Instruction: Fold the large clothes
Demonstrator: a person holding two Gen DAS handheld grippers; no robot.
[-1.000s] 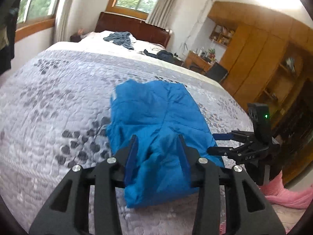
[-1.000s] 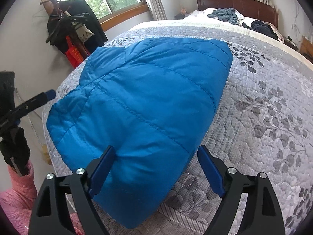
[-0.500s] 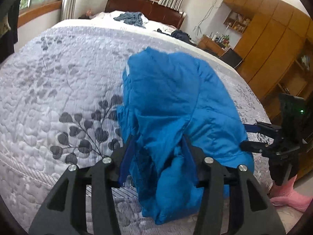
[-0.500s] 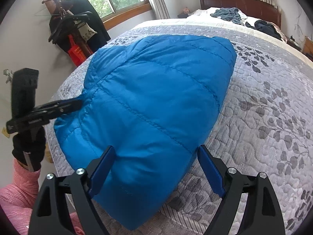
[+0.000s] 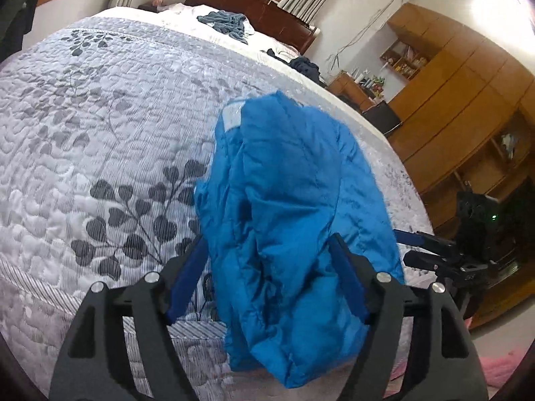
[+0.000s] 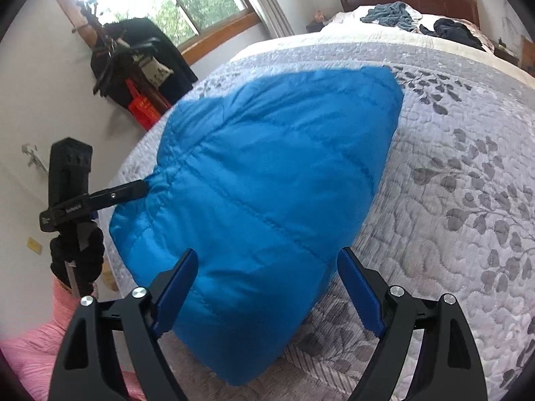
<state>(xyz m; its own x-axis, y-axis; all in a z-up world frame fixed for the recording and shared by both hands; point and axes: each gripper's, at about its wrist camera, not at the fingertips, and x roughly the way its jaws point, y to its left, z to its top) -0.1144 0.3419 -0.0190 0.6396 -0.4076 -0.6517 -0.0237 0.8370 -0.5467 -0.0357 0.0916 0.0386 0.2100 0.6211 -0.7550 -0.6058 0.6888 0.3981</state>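
Note:
A blue quilted jacket (image 5: 294, 183) lies folded near the foot edge of the bed, its near end hanging over the edge. My left gripper (image 5: 267, 280) is open, with a bunched, raised fold of the jacket between its spread fingers. In the right wrist view the left gripper (image 6: 140, 188) touches the jacket (image 6: 274, 167) at its left edge, where the fabric puckers. My right gripper (image 6: 267, 287) is open, its fingers straddling the jacket's near right corner without closing on it. The left wrist view shows the right gripper (image 5: 406, 249) just off the jacket's right side.
The grey leaf-patterned quilt (image 5: 100, 133) covers the bed. Loose clothes (image 5: 224, 21) lie by the headboard. A wooden wardrobe (image 5: 468, 100) stands to the right, a coat rack (image 6: 133, 60) to the left. A gloved hand (image 6: 77, 254) and pink sleeve (image 6: 33, 351) hold the left gripper.
My left gripper's fingers have spread wider while it moved in against the jacket's left edge, and the fabric bunched up there. The right gripper has barely moved.

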